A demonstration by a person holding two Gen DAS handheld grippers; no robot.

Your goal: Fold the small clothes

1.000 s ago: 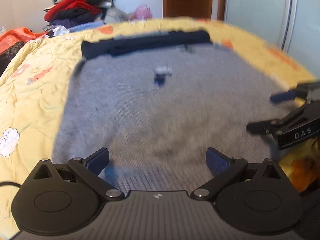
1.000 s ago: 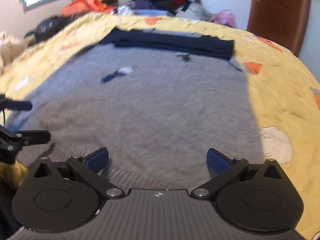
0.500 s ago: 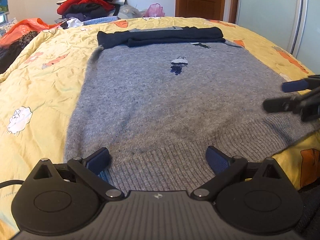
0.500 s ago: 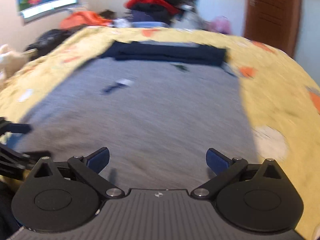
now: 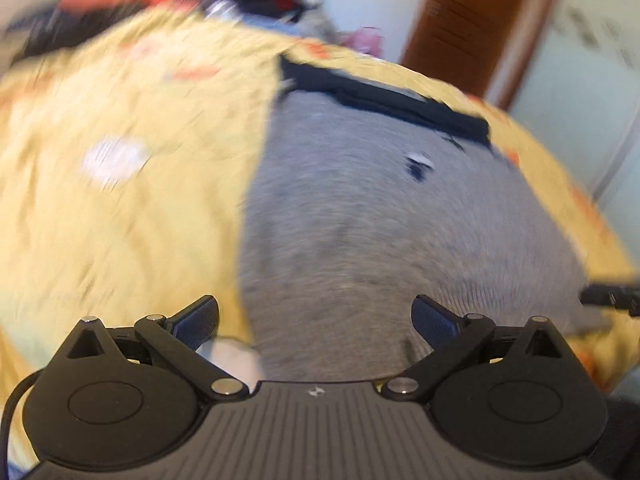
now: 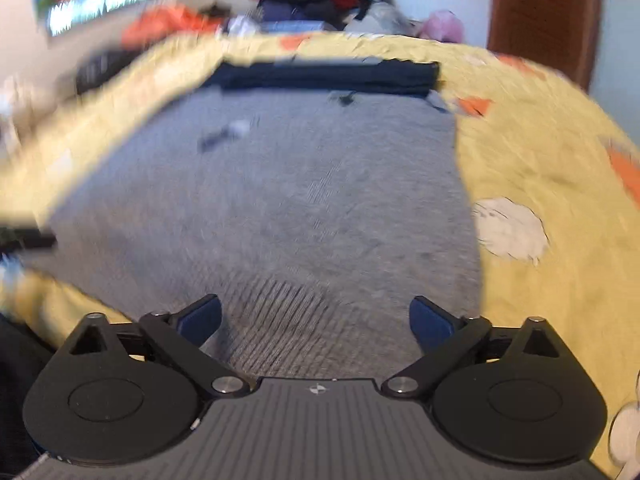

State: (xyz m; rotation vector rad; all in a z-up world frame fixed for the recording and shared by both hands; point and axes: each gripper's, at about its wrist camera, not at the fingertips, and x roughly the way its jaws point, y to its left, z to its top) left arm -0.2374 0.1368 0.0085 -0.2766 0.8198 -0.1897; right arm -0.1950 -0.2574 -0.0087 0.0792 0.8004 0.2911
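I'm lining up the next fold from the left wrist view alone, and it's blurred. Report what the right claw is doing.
Observer: The right claw is wide, with its jaws closing. The pads grip nothing. The ribbed hem of the grey sweater lies under the gap.
Operator: Now describe what lies past the sweater's right edge.
Observer: The yellow bedspread, with a white sheep print right beside that edge, about halfway up the sweater.
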